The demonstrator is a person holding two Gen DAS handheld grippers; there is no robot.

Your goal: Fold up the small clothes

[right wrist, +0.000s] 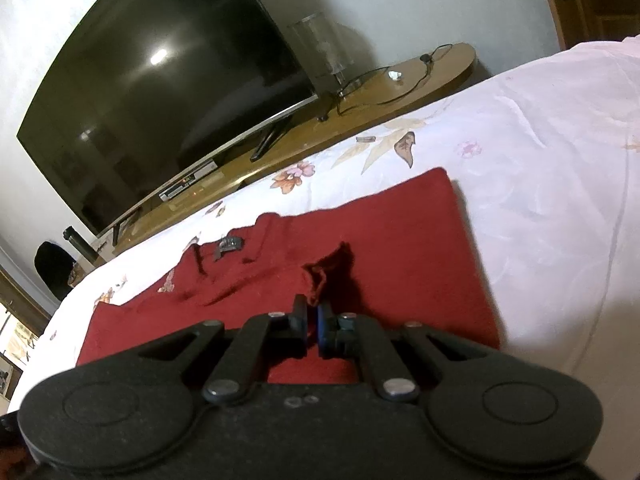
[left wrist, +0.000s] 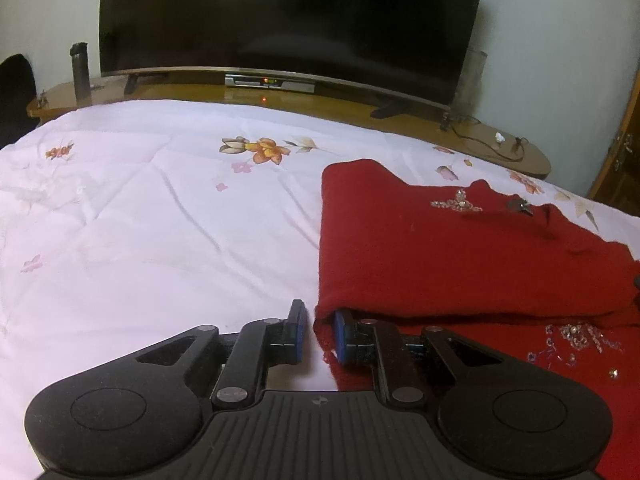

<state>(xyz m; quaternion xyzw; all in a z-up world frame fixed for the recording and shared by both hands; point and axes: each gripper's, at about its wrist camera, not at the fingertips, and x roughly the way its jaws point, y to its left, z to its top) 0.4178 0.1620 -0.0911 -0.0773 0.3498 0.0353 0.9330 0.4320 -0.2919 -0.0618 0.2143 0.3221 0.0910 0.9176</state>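
Garment: your dark red knitted top with beaded trim (left wrist: pixel 460 248) lies on the bed, on the white bedspread printed with orange and pink flowers (left wrist: pixel 140 220), towards the side nearer the wooden TV stand (left wrist: pixel 192 94)
Fold state: one layer is already laid over the body; the left wrist view shows a rolled, doubled edge along the near side, with beadwork both on top and on the layer below
Left tool (left wrist: pixel 318 330): released, jaws apart; one finger sits inside the folded edge at the near left corner, the other on bare bedspread just beside it, so you are gripping nothing yet
Right tool (right wrist: pixel 313 322): clenched on a small peak of the red knit, which stands up from the flat cloth in the right wrist view; jaws nearly together with fabric between them
Done, by my judgement: garment spread out, first fold made
Left: at least one more fold to reach a compact packet, then smoothing; the pinched peak and several creases near the neckline remain to be flattened
Progress estimate: around the middle of this garment
Other clothes: none visible in either view
Background: large dark flat television (left wrist: pixel 288 20) on the stand, not involved
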